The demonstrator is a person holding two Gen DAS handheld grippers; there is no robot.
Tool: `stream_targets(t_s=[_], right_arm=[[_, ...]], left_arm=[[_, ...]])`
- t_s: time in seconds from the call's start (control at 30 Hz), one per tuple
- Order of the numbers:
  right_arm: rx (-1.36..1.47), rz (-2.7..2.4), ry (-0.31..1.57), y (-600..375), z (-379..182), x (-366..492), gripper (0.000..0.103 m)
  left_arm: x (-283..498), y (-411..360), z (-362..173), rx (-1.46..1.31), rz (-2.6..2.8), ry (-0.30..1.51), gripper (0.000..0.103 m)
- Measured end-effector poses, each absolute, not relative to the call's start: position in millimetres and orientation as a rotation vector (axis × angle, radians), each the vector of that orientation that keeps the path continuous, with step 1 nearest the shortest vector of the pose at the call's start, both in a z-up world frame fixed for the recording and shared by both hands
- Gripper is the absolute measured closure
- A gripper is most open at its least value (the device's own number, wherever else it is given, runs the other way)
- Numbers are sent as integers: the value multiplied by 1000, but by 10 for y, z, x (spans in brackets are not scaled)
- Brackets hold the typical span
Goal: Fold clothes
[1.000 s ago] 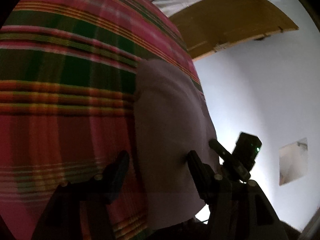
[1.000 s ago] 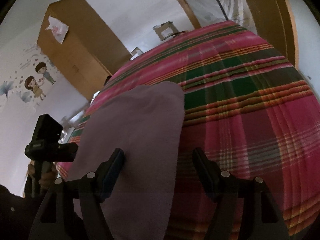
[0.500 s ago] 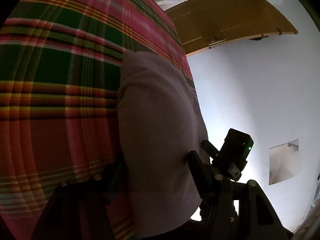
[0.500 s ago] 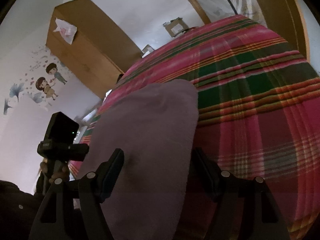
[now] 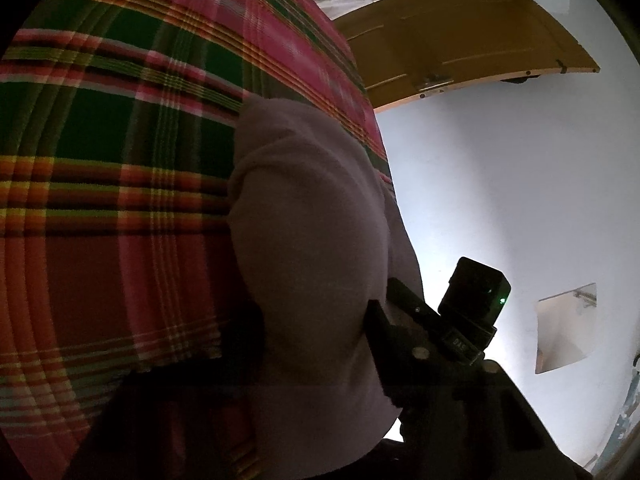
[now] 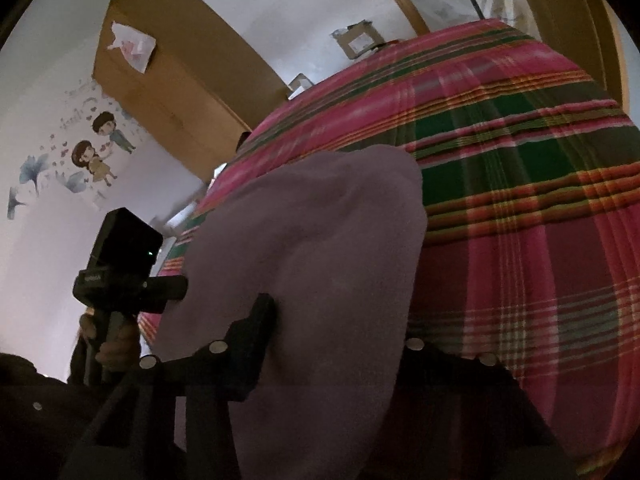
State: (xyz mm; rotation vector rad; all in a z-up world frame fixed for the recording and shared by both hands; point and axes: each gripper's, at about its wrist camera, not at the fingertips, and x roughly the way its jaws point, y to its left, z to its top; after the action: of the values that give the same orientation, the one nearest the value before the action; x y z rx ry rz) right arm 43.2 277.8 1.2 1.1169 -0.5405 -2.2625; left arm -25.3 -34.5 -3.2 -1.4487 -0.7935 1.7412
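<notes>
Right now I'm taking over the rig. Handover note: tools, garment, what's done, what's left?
Left tool: jaws closing around the near edge of the mauve garment; fabric lies between them, grip not yet firm.
Right tool: the same, jaws closing over the garment's near edge, right finger hidden under the cloth.
Garment: lies on the plaid bedspread, at the bed edge nearest you, seemingly already doubled over.
Done: both tools placed at the near edge.
Left: finish the pinch, lift, fold away from you, then smooth flat.
</notes>
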Motion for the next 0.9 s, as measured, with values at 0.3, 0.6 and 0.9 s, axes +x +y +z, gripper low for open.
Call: stream_targets(t_s=[0.3,0.6,0.9], right_arm=[[1079,-2261,-527,2695,120,458,79],[1023,-2238,-530,2553,312,271,79],[1014,-2190,-517,2204,417,-217,79]], left_arm=[[-258,-379,50,-1414,1746,-801,63],[-410,-597,306,-1345,1818,-808,63],[-727,-960,489,-1335,1921,-821,63]])
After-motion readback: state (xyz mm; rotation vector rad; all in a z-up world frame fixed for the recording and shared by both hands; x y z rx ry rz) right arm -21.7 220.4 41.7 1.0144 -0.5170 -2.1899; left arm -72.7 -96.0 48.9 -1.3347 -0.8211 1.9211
